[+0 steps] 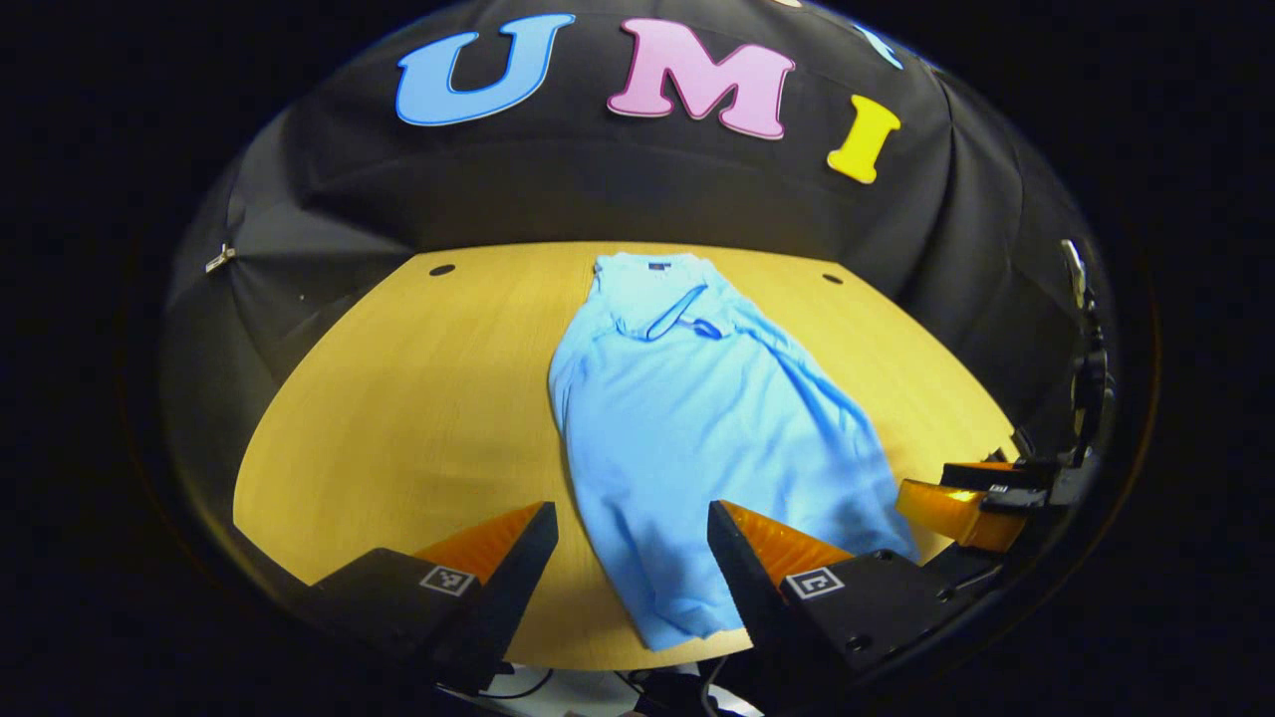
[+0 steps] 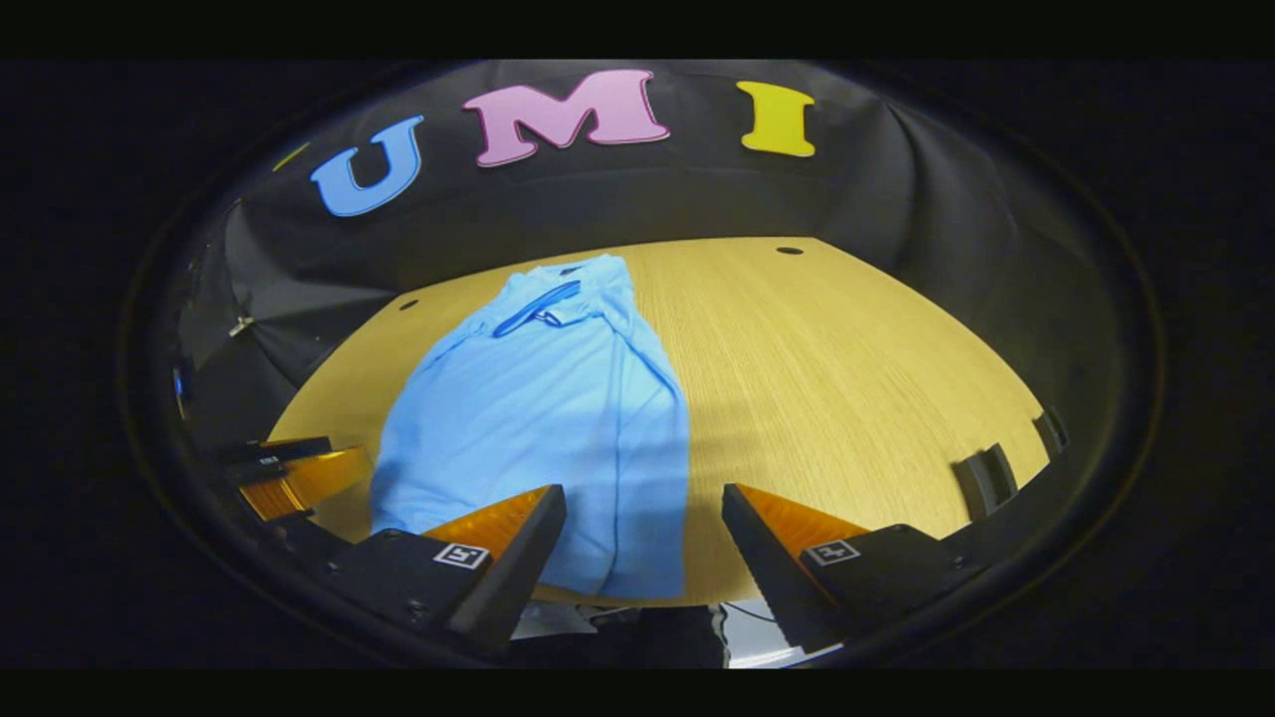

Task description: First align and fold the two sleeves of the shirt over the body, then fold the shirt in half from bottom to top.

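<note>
In the left gripper view I am looking at the light blue short-sleeved cloth shirt (image 1: 697, 428) lying lengthwise on the yellow wood-grain table (image 1: 398, 398), collar at the far end and hem at the near edge. Both sleeves are lying folded over the body, one dark-trimmed cuff resting just below the collar. My left gripper (image 1: 633, 558) is hovering with its fingers spread wide, gripping nothing; the shirt's hem is showing in the gap between them, nearer the right finger. The right gripper (image 1: 961, 503) is sitting just beside the shirt's lower right corner, at the table's edge; I cannot tell its opening from here.

In the right gripper view I am seeing the shirt (image 2: 538, 428) left of centre on the table (image 2: 847, 378). My right gripper (image 2: 642, 543) is standing wide open and empty, the shirt's right hem corner lying between its fingers. The left gripper (image 2: 289, 478) is showing beside the shirt's lower left edge. Two small dark holes (image 2: 789, 250) are marking the table's far side.
</note>
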The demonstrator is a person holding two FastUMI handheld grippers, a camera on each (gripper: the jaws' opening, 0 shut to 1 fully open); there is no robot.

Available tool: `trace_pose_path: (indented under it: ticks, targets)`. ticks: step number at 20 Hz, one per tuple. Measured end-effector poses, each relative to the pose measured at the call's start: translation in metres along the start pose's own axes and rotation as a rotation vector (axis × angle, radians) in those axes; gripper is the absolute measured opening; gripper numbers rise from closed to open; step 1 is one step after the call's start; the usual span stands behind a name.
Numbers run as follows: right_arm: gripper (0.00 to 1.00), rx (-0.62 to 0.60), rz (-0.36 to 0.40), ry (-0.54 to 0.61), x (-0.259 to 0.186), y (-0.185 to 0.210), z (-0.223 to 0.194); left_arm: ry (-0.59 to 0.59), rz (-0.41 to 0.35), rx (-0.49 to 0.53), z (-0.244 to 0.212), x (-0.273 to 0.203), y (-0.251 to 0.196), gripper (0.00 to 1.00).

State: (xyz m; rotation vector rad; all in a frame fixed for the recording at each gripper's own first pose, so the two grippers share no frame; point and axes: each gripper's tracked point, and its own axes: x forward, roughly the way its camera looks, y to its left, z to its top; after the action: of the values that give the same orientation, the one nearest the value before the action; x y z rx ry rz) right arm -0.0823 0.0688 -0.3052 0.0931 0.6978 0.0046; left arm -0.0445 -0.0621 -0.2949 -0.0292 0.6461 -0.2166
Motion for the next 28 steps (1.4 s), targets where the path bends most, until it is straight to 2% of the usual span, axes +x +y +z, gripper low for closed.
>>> trace_pose_path:
  ticks: [5,7,8,9,12,13,14,16,17,18,19,20,21,22,23,25,28]
  targets:
    - [0.98,0.009,-0.016,0.068,0.011,0.005,-0.030,0.053,0.009,0.060,-0.017,0.016,-0.006,0.97]
    - [0.98,0.008,-0.026,0.061,0.011,0.004,-0.031,0.087,0.014,0.093,-0.026,0.020,-0.006,0.97]
    - [0.92,-0.002,-0.031,0.065,0.010,0.005,-0.034,0.098,0.010,0.113,-0.029,0.022,-0.007,0.92]
    - [0.99,-0.020,-0.032,0.063,0.011,0.005,-0.033,0.109,0.010,0.126,-0.032,0.024,-0.005,0.97]
    - [0.97,-0.122,-0.046,0.076,0.011,0.005,-0.038,0.142,-0.008,0.078,-0.038,0.026,-0.005,0.96]
    - [0.95,-0.133,-0.028,0.075,0.013,0.009,-0.038,0.151,0.003,0.062,-0.041,0.028,-0.004,0.96]
    - [0.84,-0.132,-0.028,0.081,0.013,0.010,-0.037,0.152,0.005,0.059,-0.039,0.029,-0.005,0.92]
    - [0.80,-0.132,-0.016,0.098,0.017,0.013,-0.035,0.166,-0.013,0.077,-0.039,0.030,-0.013,0.85]
    - [0.70,-0.129,-0.002,0.109,0.019,0.016,-0.034,0.168,-0.026,0.084,-0.039,0.030,-0.016,0.72]
    - [0.52,-0.125,0.006,0.112,0.021,0.017,-0.032,0.168,-0.037,0.082,-0.038,0.031,-0.019,0.70]
    - [0.34,-0.136,0.016,0.129,0.021,0.018,-0.033,0.164,-0.045,0.080,-0.038,0.032,-0.021,0.60]
    - [0.33,-0.142,0.044,0.135,0.022,0.021,-0.033,0.159,-0.064,0.073,-0.037,0.033,-0.025,0.53]
    - [0.22,-0.130,0.046,0.146,0.021,0.023,-0.033,0.156,-0.082,0.060,-0.036,0.032,-0.028,0.40]
    - [0.11,-0.120,0.053,0.160,0.023,0.023,-0.033,0.157,-0.096,0.041,-0.036,0.032,-0.030,0.33]
    - [0.11,-0.118,0.068,0.171,0.025,0.024,-0.031,0.160,-0.110,0.023,-0.035,0.034,-0.031,0.22]
    - [0.08,-0.120,0.108,0.185,0.026,0.028,-0.027,0.164,-0.136,-0.033,-0.032,0.035,-0.031,0.14]
    - [0.03,-0.086,0.163,0.200,0.029,0.030,-0.025,0.169,-0.162,-0.144,-0.027,0.034,-0.029,0.08]
